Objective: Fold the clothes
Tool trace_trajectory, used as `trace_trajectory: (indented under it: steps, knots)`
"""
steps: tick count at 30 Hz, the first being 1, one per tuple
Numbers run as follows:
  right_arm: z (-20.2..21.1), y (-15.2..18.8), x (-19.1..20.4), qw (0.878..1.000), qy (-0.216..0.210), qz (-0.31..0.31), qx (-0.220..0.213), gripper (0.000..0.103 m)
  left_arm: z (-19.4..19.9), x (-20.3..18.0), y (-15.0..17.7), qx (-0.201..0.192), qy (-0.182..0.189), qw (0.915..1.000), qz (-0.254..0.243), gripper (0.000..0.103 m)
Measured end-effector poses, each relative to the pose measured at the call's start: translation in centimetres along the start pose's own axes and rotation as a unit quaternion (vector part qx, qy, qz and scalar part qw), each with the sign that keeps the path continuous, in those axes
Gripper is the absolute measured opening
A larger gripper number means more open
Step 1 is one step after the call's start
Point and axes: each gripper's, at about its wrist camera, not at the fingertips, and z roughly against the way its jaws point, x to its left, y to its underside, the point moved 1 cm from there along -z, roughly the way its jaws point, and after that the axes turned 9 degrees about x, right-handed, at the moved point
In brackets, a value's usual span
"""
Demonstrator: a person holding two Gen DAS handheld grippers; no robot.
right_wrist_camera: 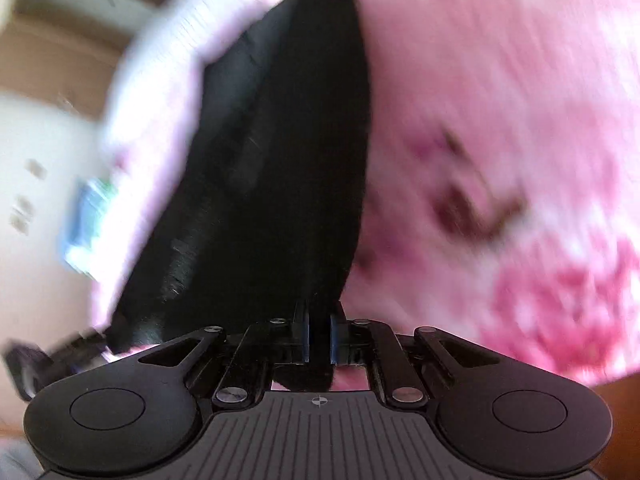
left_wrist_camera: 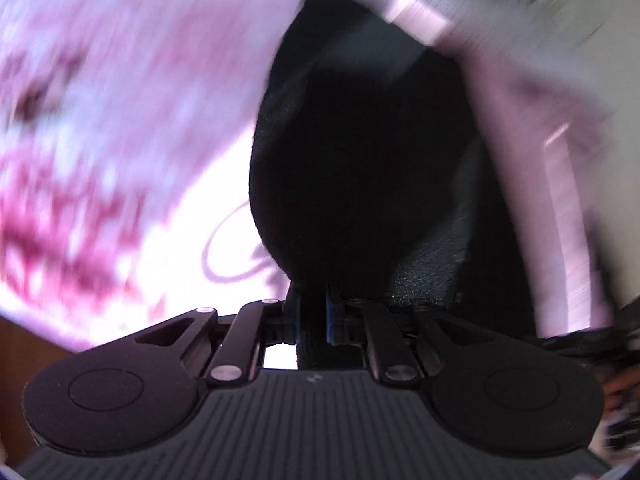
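Observation:
A black garment [left_wrist_camera: 360,168] hangs in front of the left wrist camera, over a pink patterned cloth [left_wrist_camera: 100,120]. My left gripper [left_wrist_camera: 313,312] is shut on the black fabric, which is pinched between the blue pads [left_wrist_camera: 331,316]. In the right wrist view the same black garment [right_wrist_camera: 280,160] stretches up and away from my right gripper [right_wrist_camera: 319,336], which is shut on its edge between the blue pads [right_wrist_camera: 338,340]. Both views are blurred by motion. The rest of the garment's shape is hidden.
The pink cloth with dark red blotches [right_wrist_camera: 520,160] covers the surface under the garment. A white wall and a brown frame [right_wrist_camera: 60,40] show at the left of the right wrist view. A brown surface [left_wrist_camera: 24,344] shows at the lower left.

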Motion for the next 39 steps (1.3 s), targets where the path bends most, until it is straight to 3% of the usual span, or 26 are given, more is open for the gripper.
trace_trajectory:
  steps: [1,3,4,6,10,14,17,22,26,30,35,39]
  knots:
    - [-1.1,0.4,-0.2,1.0,0.016,-0.003,0.014,0.007,-1.6,-0.1,0.6,0.028,-0.032,0.9991,-0.003,0.008]
    - [-2.5,1.1,-0.1,0.999,0.038,0.003,0.031,0.007,-0.9,-1.2,1.0,-0.004,-0.042,0.9988,-0.026,0.008]
    - [-1.9,1.4,0.4,0.999,0.035,0.026,0.018,0.008,-0.4,-1.6,1.3,-0.02,-0.042,0.9983,-0.035,0.01]
    - [-1.1,1.9,0.6,0.997,0.053,0.053,0.015,0.009,-1.5,-1.0,1.9,0.018,-0.072,0.9963,-0.042,0.013]
    - [-0.3,1.4,-1.0,0.994,0.087,0.028,0.06,0.029,0.0,-0.3,1.5,0.033,-0.068,0.997,-0.014,0.015]
    - [3.0,-0.3,-0.4,0.989,0.133,0.053,0.024,0.031,2.0,-0.6,0.9,0.061,-0.073,0.9951,-0.028,0.015]
    - [4.3,-1.6,0.9,0.985,0.15,0.09,-0.003,0.032,3.3,-1.0,-0.4,0.041,-0.091,0.9944,-0.036,0.015]
    - [3.1,-4.5,3.0,0.979,0.145,0.139,-0.038,0.032,2.2,-1.9,-5.1,-0.024,-0.075,0.9962,-0.038,0.015]
    - [-0.1,-6.6,5.0,0.968,0.165,0.18,-0.05,0.032,-2.5,-3.1,-9.8,-0.021,-0.083,0.9918,-0.094,0.015]
    - [-3.3,-8.9,7.1,0.952,0.202,0.223,-0.062,0.032,-7.0,-1.2,-14.1,-0.008,-0.063,0.9917,-0.112,0.015]
    - [-7.3,-13.6,7.6,0.947,0.253,0.193,-0.028,0.032,-8.5,-0.4,-20.6,-0.014,-0.02,0.9912,-0.13,0.014]
    - [-6.6,-18.3,9.4,0.956,0.24,0.15,-0.081,0.032,-9.1,0.0,-27.4,-0.039,-0.001,0.99,-0.135,0.016]
